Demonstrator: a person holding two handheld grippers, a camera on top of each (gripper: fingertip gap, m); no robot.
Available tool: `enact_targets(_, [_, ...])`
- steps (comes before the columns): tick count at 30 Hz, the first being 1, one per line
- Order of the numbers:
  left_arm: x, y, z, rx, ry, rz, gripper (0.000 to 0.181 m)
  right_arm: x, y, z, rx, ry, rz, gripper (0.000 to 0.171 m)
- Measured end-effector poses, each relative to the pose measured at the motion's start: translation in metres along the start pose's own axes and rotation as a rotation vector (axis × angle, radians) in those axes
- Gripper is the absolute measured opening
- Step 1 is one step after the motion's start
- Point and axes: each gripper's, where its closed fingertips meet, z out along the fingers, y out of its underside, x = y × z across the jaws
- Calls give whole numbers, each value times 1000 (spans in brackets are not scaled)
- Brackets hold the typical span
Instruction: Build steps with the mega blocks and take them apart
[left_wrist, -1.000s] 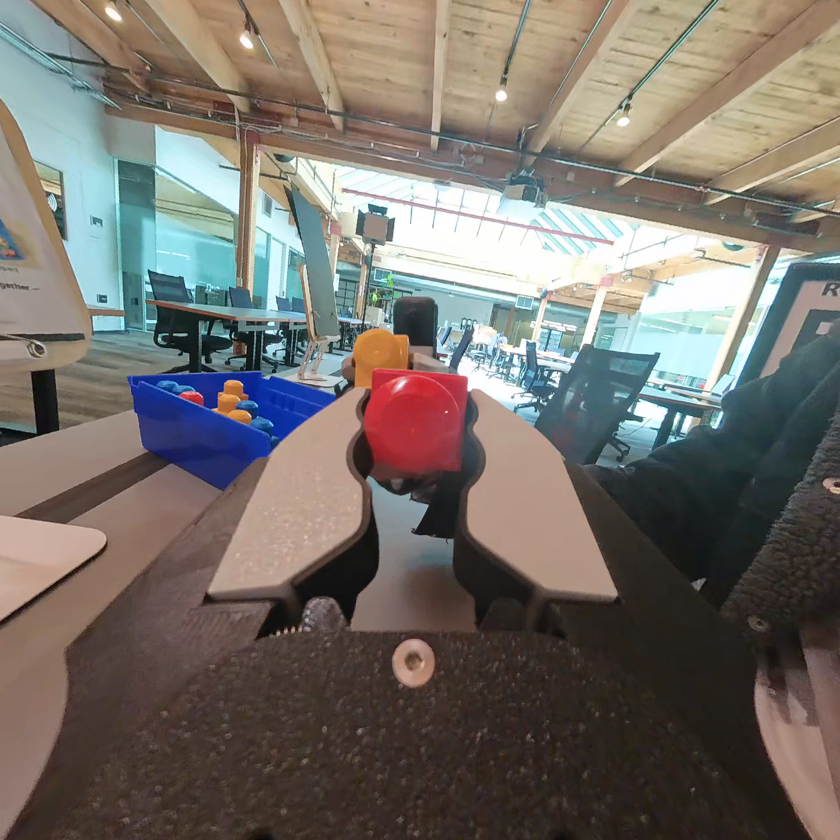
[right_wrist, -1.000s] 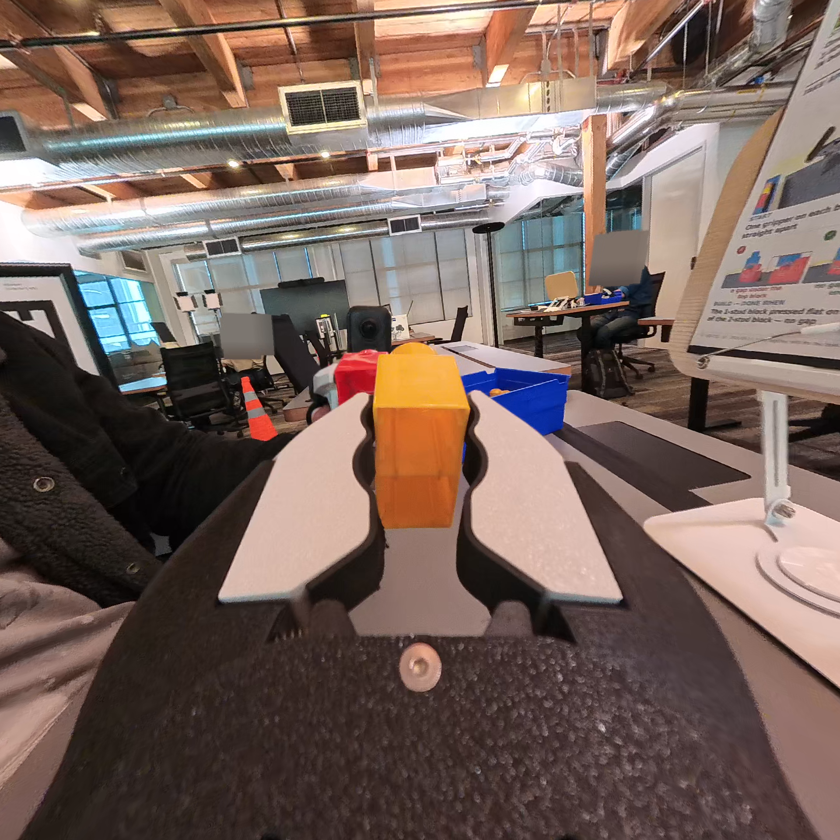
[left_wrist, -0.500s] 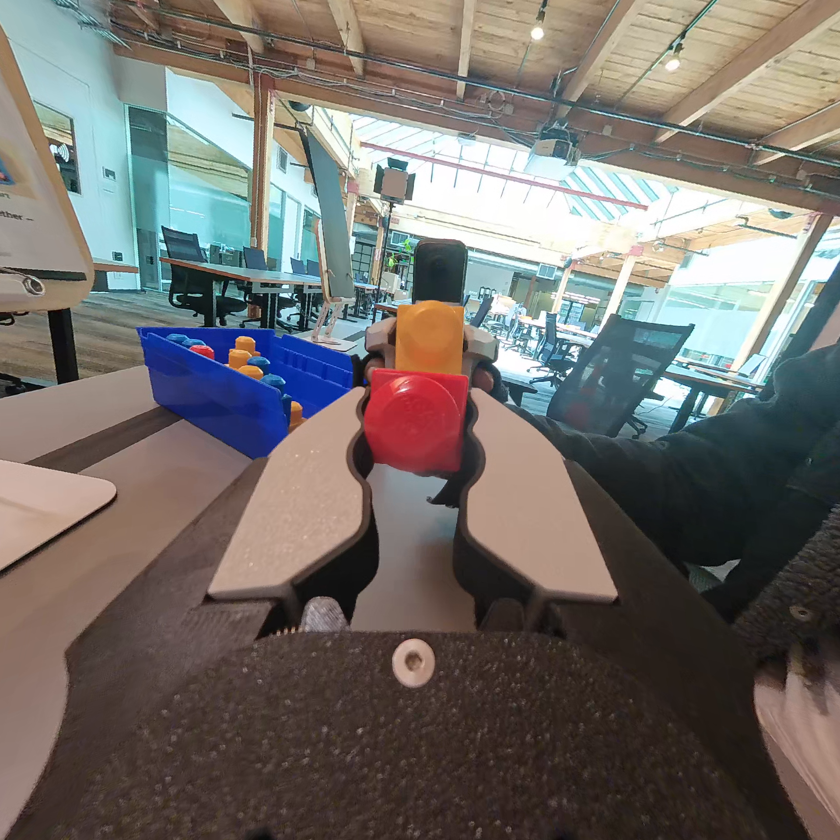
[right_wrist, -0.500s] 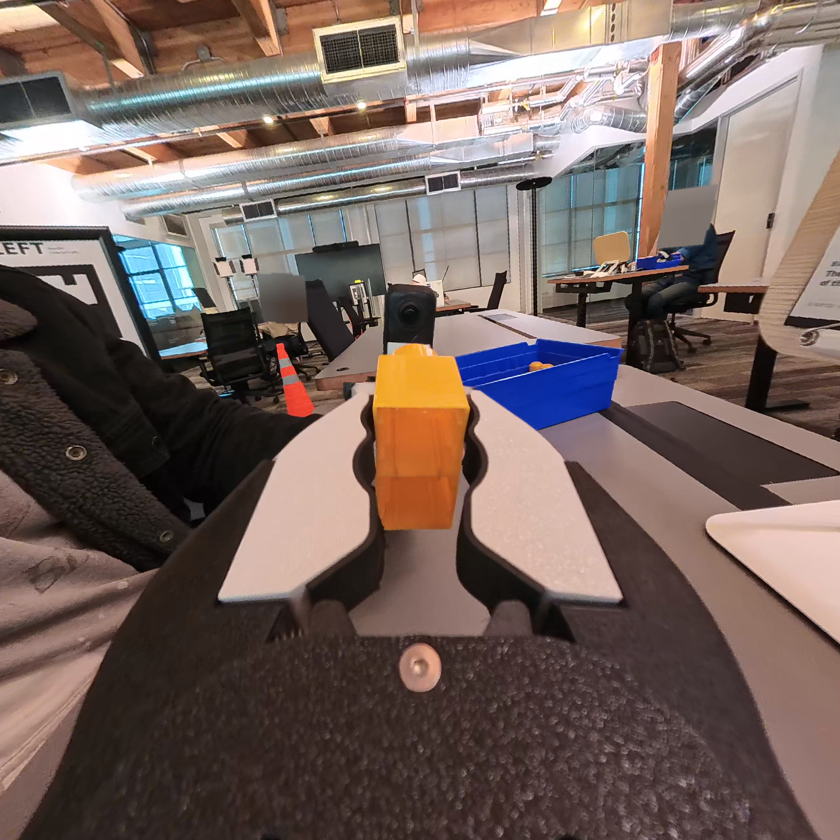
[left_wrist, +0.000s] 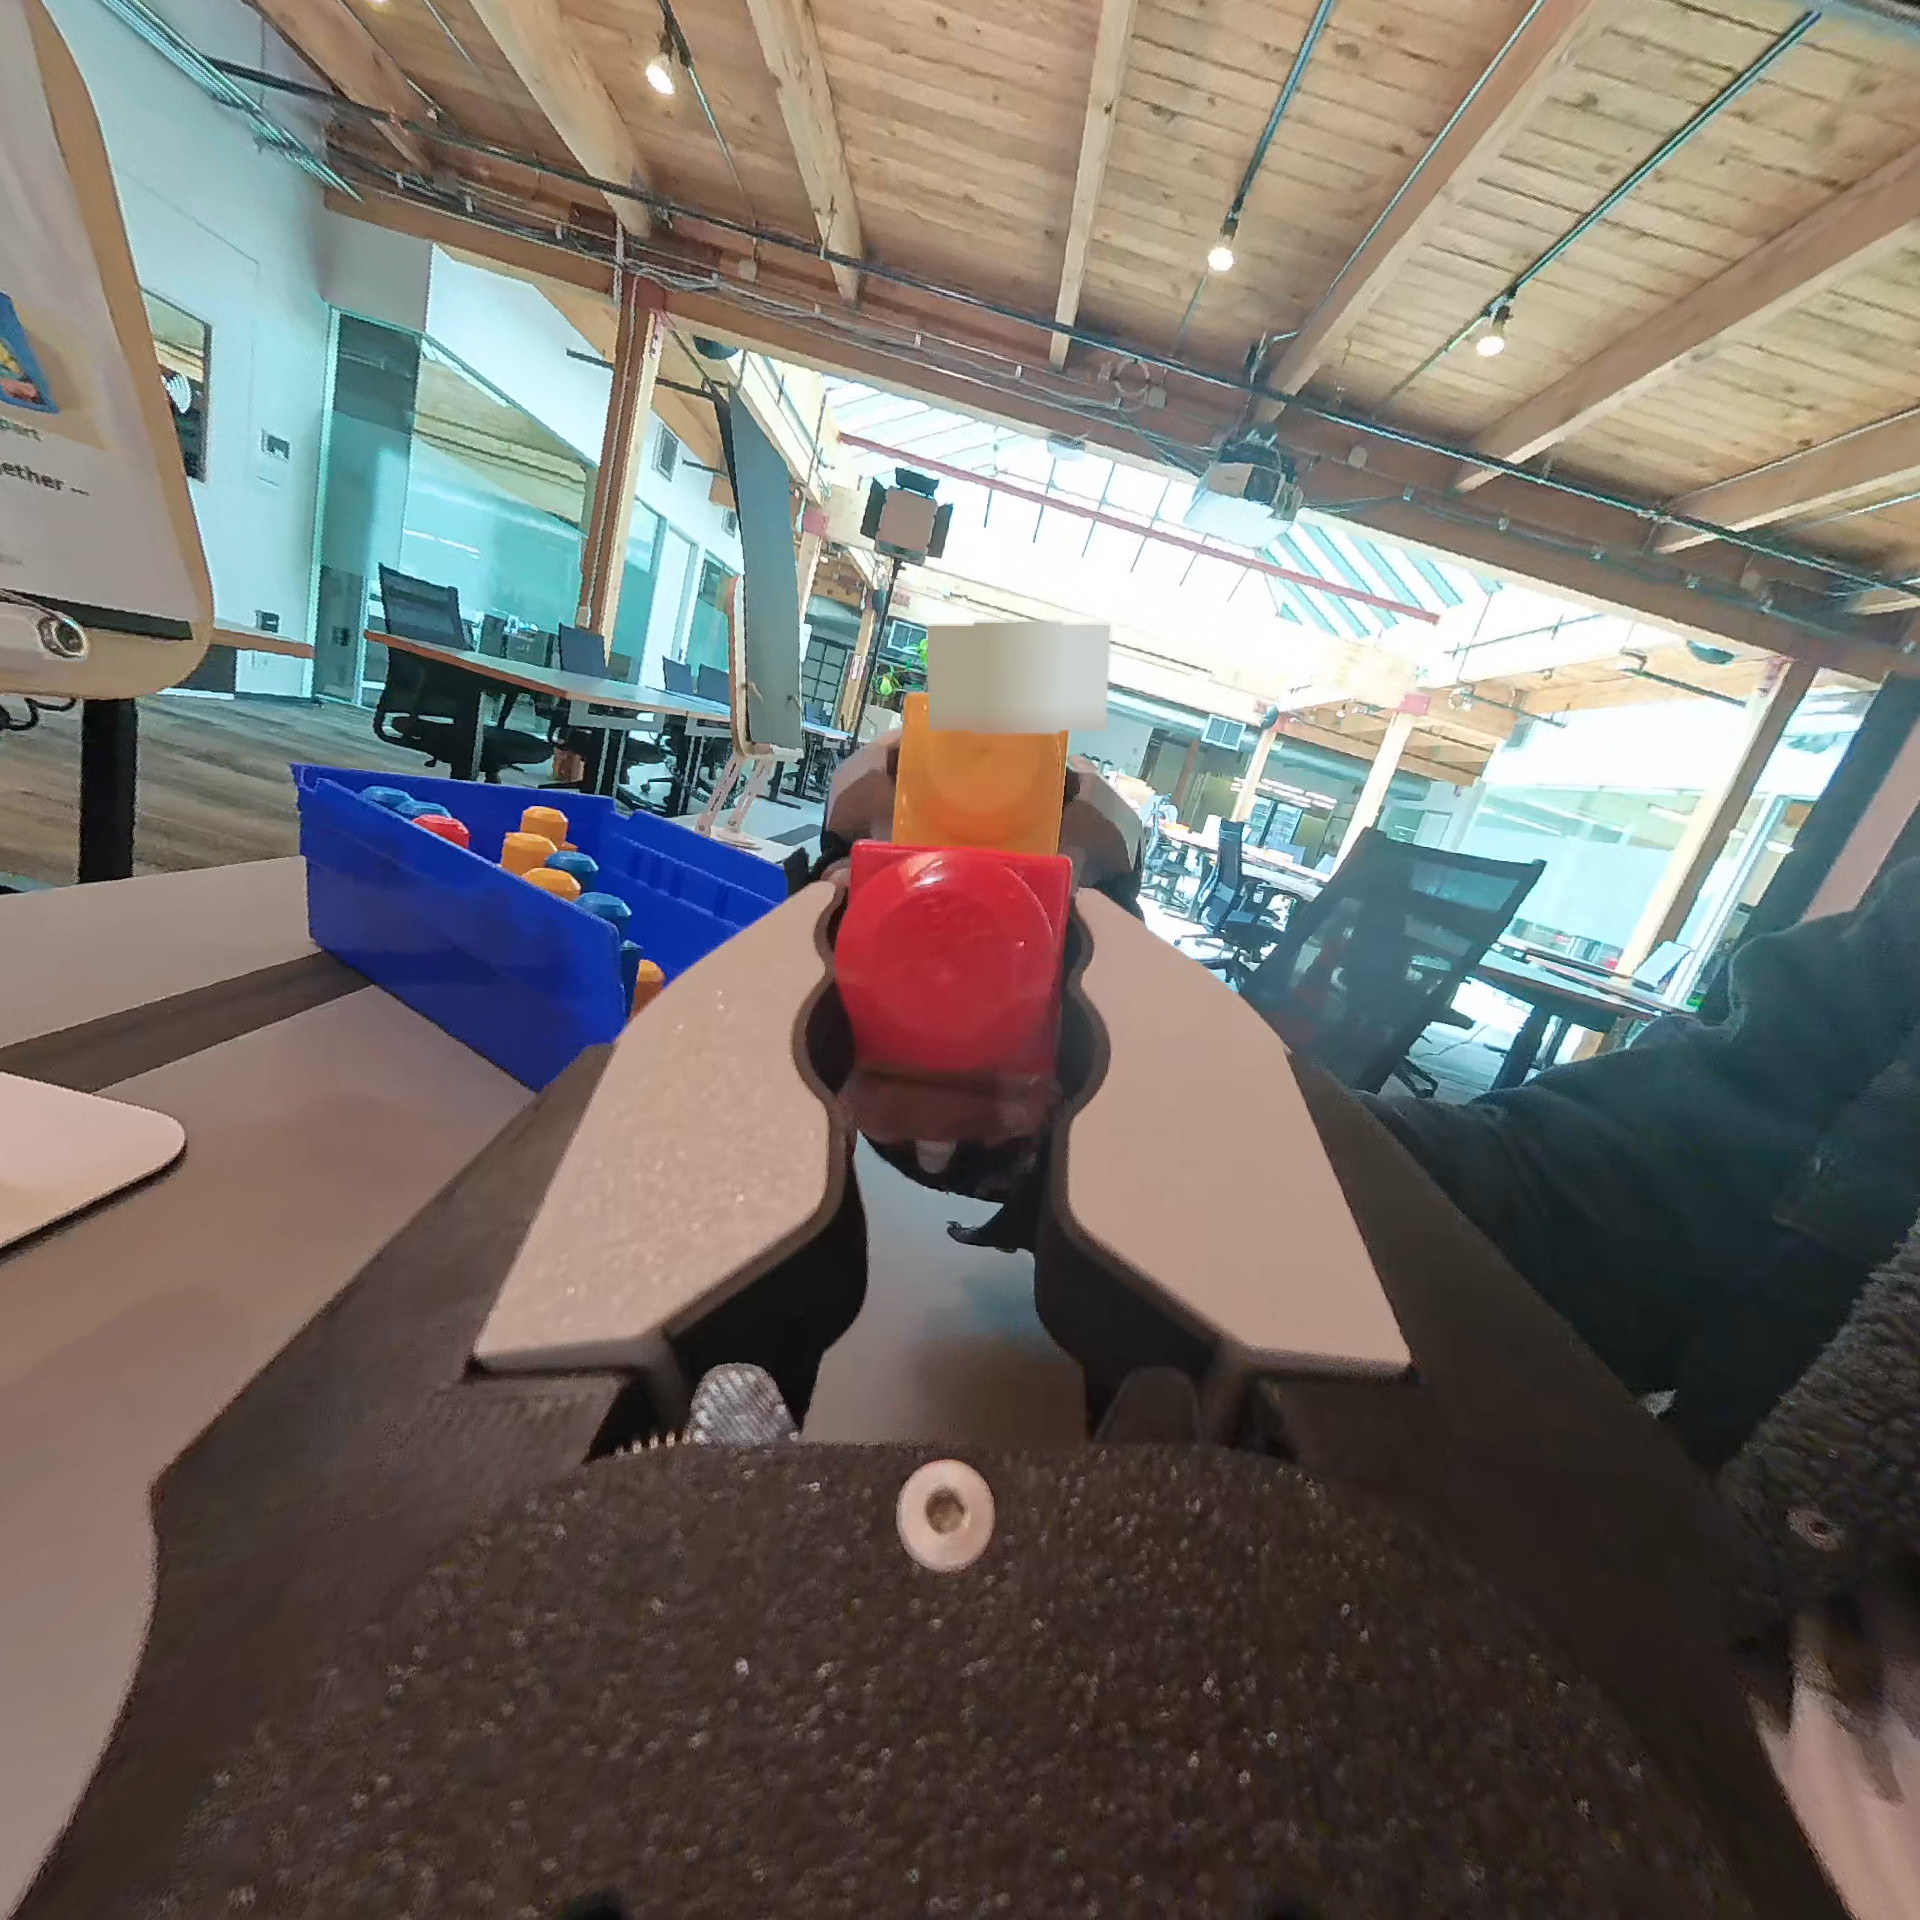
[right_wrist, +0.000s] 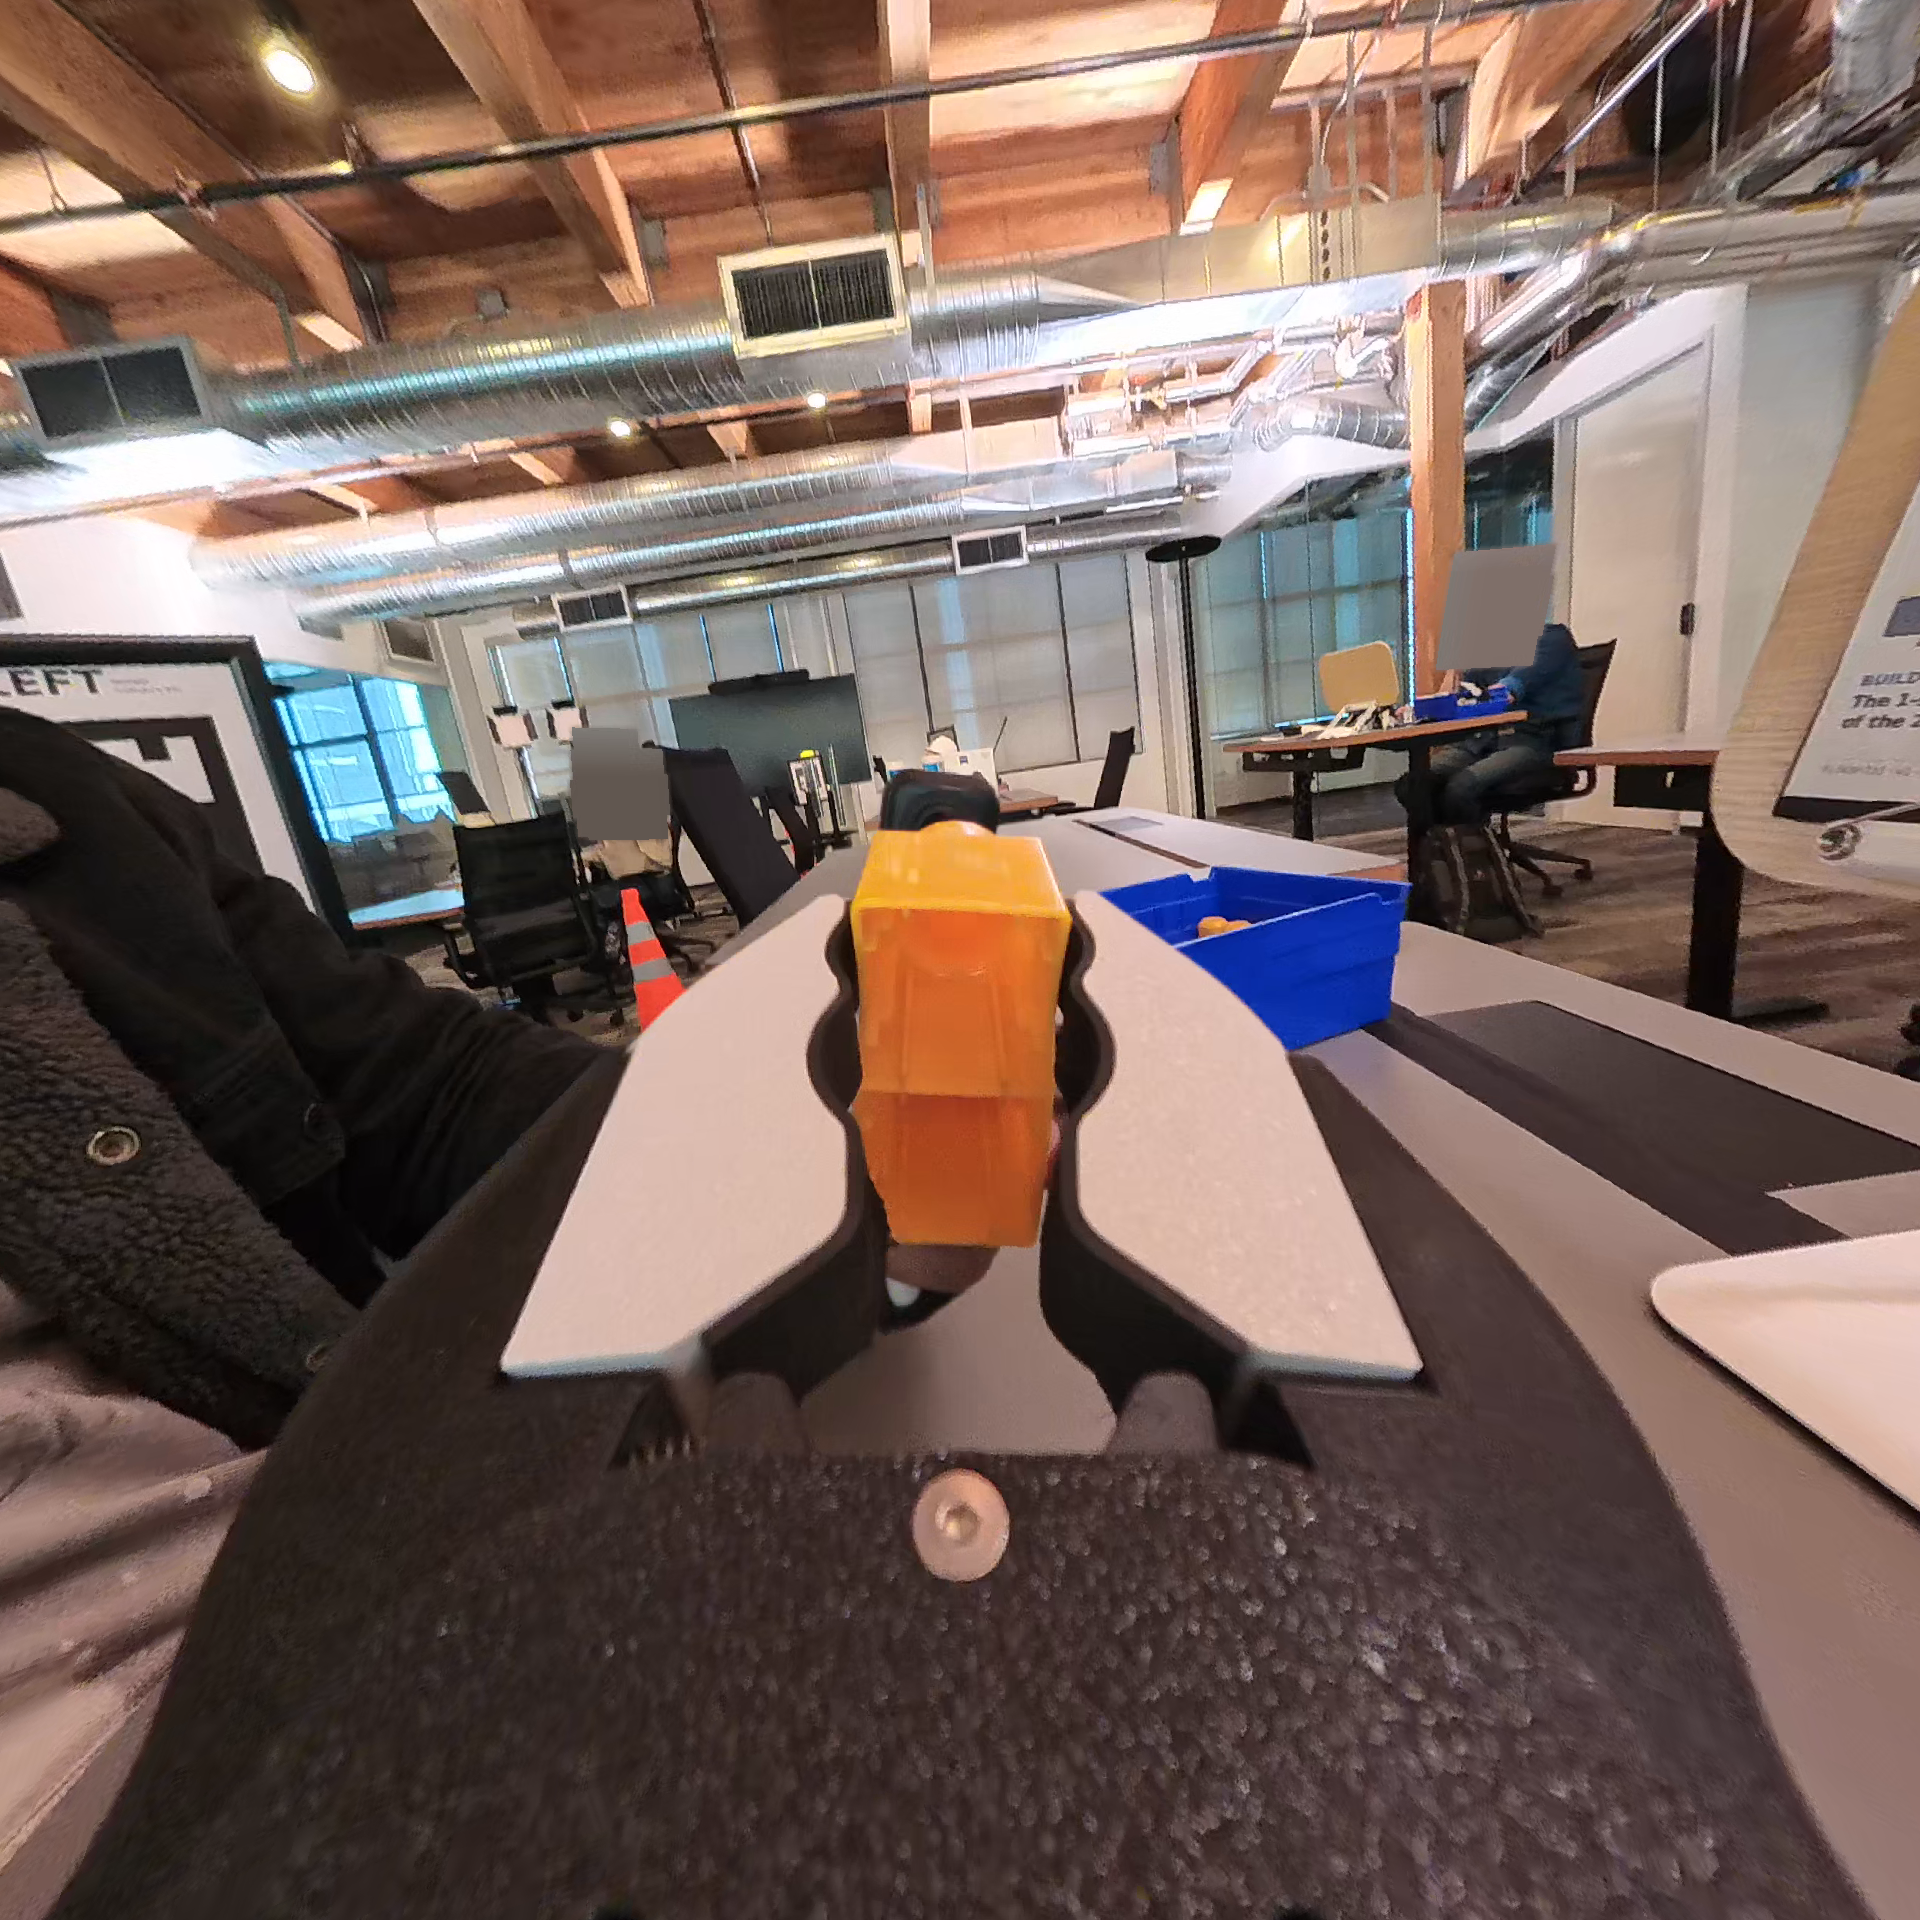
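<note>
My left gripper (left_wrist: 951, 966) is shut on a red mega block (left_wrist: 951, 961), its round stud facing the camera, held above the grey table (left_wrist: 208, 1060). Right behind and just above it sits the orange block (left_wrist: 982, 784) held by the other gripper; whether the two blocks touch I cannot tell. In the right wrist view my right gripper (right_wrist: 961, 1039) is shut on the orange block (right_wrist: 956, 1039), a tall two-part piece. The red block is hidden behind it there.
A blue bin (left_wrist: 499, 935) with several loose blue, orange and red blocks stands on the table at left; it shows at right in the right wrist view (right_wrist: 1278, 956). A white stand base (right_wrist: 1808, 1351) lies near right. A person's dark sleeve (left_wrist: 1662, 1122) is close by. The grippers are tip to tip, or close to it.
The two grippers have come closer, facing each other. The orange block now sits directly behind and above the red block and looks larger. Both grips are unchanged.
</note>
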Motion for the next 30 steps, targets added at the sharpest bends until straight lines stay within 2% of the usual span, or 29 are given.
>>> enact_targets(5, [-1, -1, 3, 24, -15, 5, 37, 1, -4, 0, 47, -3, 14, 35])
enact_targets(14, [1, -3, 2, 1, -6, 12, 37, 0, -5, 0, 32, 3, 8, 35])
enact_targets(19, [-2, -4, 0, 11, -20, 2, 50, 4, -21, -10, 141, 13, 48, 35])
enact_targets(25, [1, 8, 12, 12, -43, -16, 49, 6, -37, -14, 309, -2, 128, 35])
enact_targets(30, [5, 5, 21, 68, -78, -4, 46, 3, -27, -2, 325, -21, 165, 36])
